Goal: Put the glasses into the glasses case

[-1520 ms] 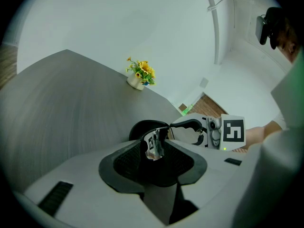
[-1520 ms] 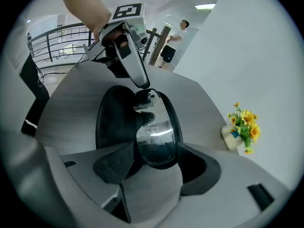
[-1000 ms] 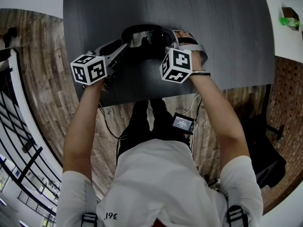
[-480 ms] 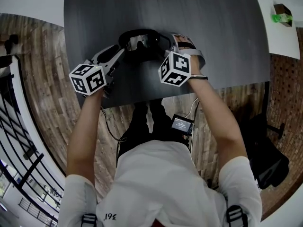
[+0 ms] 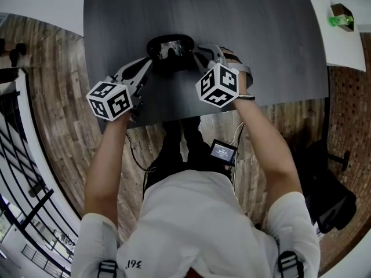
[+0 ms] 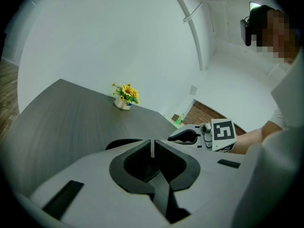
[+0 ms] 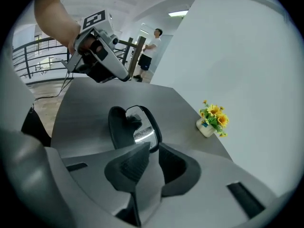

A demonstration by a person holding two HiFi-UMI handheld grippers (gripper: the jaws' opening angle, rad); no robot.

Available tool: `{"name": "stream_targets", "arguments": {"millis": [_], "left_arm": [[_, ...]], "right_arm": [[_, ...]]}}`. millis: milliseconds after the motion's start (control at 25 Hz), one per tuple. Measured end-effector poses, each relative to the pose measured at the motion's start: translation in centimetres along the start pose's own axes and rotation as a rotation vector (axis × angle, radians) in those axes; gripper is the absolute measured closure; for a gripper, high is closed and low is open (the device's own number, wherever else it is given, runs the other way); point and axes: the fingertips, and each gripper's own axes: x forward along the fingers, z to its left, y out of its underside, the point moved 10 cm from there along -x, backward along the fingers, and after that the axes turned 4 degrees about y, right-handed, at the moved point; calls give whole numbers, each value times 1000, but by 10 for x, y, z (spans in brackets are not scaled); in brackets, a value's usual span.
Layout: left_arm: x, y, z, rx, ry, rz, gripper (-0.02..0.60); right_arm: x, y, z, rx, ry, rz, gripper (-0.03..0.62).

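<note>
**Head view.** A black oval glasses case (image 5: 170, 48) lies near the front edge of the dark grey table (image 5: 261, 28). The dark-framed glasses (image 5: 172, 49) rest inside it. The left gripper (image 5: 148, 62) is just beside the case's left end. Its jaws have just been closing and now meet on nothing. The right gripper (image 5: 199, 47) is at the case's right end. Its jaws have also just been closing, and a narrow, empty gap remains.

The left tongs (image 6: 152, 142) and right tongs (image 7: 153, 145) have lifted away from the glasses (image 7: 142, 127) in the case (image 7: 117, 126). Their jaws have just been closing on nothing.
</note>
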Motion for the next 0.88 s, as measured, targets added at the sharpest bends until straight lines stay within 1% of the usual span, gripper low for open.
{"name": "stream_targets", "arguments": {"millis": [120,320,520,880], "left_arm": [[-2,-2,-8,8,9,-10,549],[-5,-3,-17,19,20,-14,549],[-7,-2,-29,24,35,-10,549],[-12,-8,-57,43,68,-34,549]], "right_arm": [[-8,2,0,3,16,5,537],[-19,1,0,10,43,8,545],[-29,2,2,23,51,6,549],[-62,2,-3,74,104,-7,553]]}}
